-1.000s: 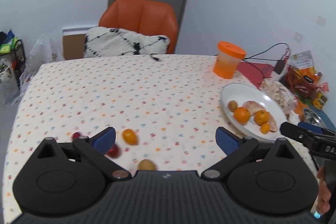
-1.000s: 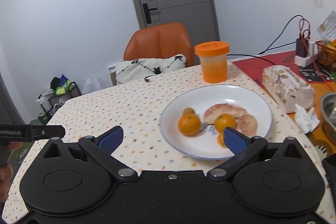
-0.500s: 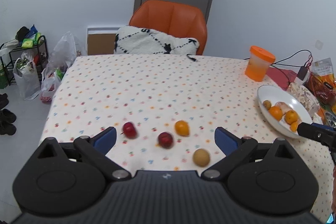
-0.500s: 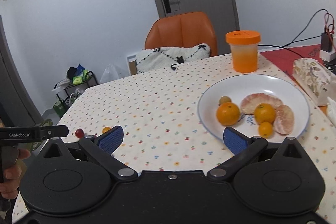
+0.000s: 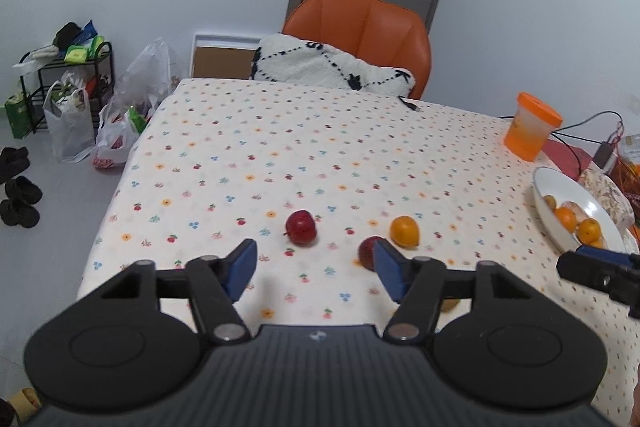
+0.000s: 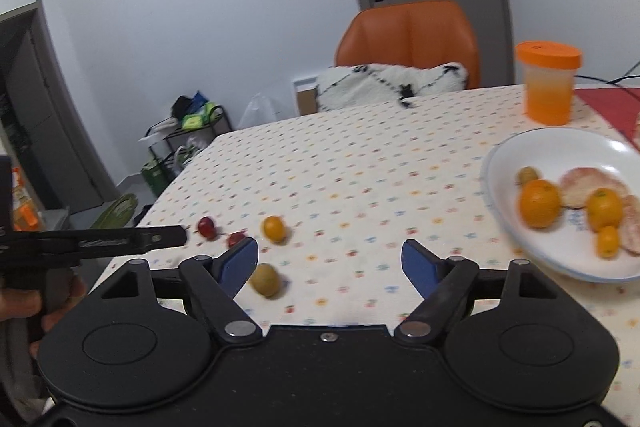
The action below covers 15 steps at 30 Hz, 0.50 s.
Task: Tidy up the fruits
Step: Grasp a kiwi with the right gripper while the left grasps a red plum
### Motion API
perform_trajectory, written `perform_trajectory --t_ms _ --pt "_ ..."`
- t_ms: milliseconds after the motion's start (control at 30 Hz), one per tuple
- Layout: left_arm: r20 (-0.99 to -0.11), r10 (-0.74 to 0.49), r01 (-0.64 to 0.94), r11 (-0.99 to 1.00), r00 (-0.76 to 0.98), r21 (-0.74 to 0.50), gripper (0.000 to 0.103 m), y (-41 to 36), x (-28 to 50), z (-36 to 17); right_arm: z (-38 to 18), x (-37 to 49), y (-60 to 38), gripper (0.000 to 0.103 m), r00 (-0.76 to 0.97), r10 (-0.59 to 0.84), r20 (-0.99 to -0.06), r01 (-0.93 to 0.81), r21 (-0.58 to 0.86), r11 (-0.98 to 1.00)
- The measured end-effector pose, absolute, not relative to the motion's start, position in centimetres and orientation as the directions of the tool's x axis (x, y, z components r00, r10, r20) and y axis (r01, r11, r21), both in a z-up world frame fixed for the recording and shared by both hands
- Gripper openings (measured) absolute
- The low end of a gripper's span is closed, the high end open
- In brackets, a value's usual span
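Loose fruit lies on the dotted tablecloth: a red apple (image 5: 301,227), a second red fruit (image 5: 367,252) half hidden behind a blue pad, a small orange (image 5: 405,231), and a brown kiwi (image 6: 265,279). My left gripper (image 5: 312,267) hangs open just in front of the red apple, empty. The white plate (image 6: 504,163) at the right holds several oranges and peeled citrus pieces. My right gripper (image 6: 330,263) is open and empty over the cloth, between the kiwi and the plate. The left gripper's side also shows in the right wrist view, held by a hand.
An orange-lidded jar (image 5: 530,131) stands at the table's far right. An orange chair (image 5: 362,27) with a white cushion sits behind the table. Cables and packets crowd the right edge. Bags, a rack and shoes are on the floor at the left.
Both views have swung left. The left gripper now faces the red apple with its jaws narrower than before. The right gripper has moved away from the plate toward the loose fruit.
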<state>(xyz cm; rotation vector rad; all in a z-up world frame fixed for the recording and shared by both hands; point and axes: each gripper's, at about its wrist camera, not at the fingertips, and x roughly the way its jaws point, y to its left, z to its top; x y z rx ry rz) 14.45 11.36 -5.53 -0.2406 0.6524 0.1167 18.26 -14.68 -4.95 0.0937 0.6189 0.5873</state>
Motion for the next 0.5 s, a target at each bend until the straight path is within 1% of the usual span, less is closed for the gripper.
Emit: perform_trajectory --t_ms 67,200,367,433,500 --pt "-0.62 0.046 -0.196 0.965 0.783 -0.175 0.057 11.6 14.9 -5.9 -5.2 18.3 -13.6 0.075 0.639 0.56 -0.527 -0.509 0.255 0.822" --pt "-0.63 0.055 -0.205 0.964 0.775 -0.168 0.055 11.9 15.8 -6.6 -5.8 18.6 -11.7 0.071 0.606 0.583 -0.541 -0.542 0.256 0.801" --pt "-0.638 0.059 -0.201 0.968 0.768 -0.153 0.055 11.8 17.0 -7.3 -6.9 19.2 -10.2 0.069 0.576 0.592 -0.564 -0.552 0.266 0.79" --pt "-0.64 0.061 -0.2 0.969 0.766 -0.147 0.055 11.7 17.5 -7.5 -7.4 19.5 -9.7 0.064 0.566 0.591 -0.574 -0.552 0.269 0.789" --pt "-0.644 0.065 -0.206 0.968 0.762 -0.146 0.054 11.7 17.9 -7.8 -7.8 19.6 -9.3 0.063 0.556 0.591 -0.585 -0.553 0.27 0.788"
